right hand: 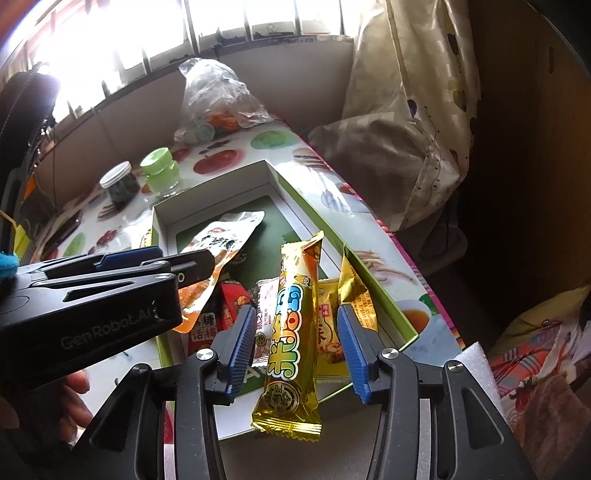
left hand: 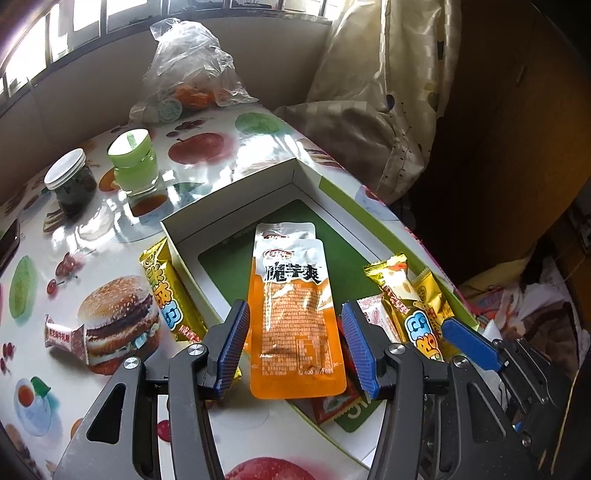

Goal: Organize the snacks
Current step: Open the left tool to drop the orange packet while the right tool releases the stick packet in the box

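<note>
Nearest us, our right gripper [right hand: 295, 347] stands with jaws apart around the yellow snack bar [right hand: 293, 332], whose tail overhangs the white box [right hand: 162, 221] rim; we judge it could tip out. Our left gripper [left hand: 295, 350] also stands open around the orange pouch [left hand: 295, 317], clear of both pads, so it may slide. Farther off, another yellow bar [left hand: 170, 295] lies outside the box.

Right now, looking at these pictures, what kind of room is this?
Most likely a home, a living or dining corner. A table with a fruit-and-burger print cloth stands under a barred window, a patterned curtain hangs beside it, and jars and a bag of groceries sit on it.
</note>
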Demonstrator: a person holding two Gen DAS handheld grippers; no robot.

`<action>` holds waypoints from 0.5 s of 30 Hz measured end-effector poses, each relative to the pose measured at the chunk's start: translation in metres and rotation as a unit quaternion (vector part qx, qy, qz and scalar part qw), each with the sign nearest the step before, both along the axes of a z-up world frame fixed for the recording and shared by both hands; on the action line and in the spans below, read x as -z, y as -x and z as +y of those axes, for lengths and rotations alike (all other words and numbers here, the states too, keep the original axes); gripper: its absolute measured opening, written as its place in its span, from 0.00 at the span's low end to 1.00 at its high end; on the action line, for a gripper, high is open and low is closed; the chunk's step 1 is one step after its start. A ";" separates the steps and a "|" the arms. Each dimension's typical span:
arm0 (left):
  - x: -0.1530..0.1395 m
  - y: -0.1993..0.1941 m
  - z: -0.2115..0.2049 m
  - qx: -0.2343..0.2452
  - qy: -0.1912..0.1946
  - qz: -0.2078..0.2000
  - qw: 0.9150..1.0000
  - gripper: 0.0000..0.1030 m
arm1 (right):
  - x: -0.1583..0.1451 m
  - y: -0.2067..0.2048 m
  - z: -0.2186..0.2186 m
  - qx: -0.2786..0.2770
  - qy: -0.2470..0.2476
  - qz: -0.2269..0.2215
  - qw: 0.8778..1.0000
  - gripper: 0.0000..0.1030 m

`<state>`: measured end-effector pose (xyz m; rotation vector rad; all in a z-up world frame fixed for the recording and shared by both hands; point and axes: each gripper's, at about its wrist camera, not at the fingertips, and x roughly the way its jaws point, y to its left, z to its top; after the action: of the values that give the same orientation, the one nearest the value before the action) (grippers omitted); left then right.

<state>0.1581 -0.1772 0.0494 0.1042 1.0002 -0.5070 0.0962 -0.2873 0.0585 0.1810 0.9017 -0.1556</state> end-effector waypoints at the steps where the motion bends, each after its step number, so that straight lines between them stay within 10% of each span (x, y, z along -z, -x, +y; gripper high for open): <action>1: -0.002 0.001 0.001 -0.001 0.000 -0.003 1.000 0.52 | -0.001 0.001 -0.001 0.001 0.001 -0.001 1.000 0.46; 15: -0.020 0.023 0.013 -0.005 0.002 -0.034 0.999 0.52 | -0.008 0.011 0.002 0.005 0.003 -0.011 1.000 0.51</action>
<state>0.1356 -0.1638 0.0698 0.1117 0.9326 -0.4944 0.0850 -0.2856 0.0662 0.1818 0.8796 -0.1641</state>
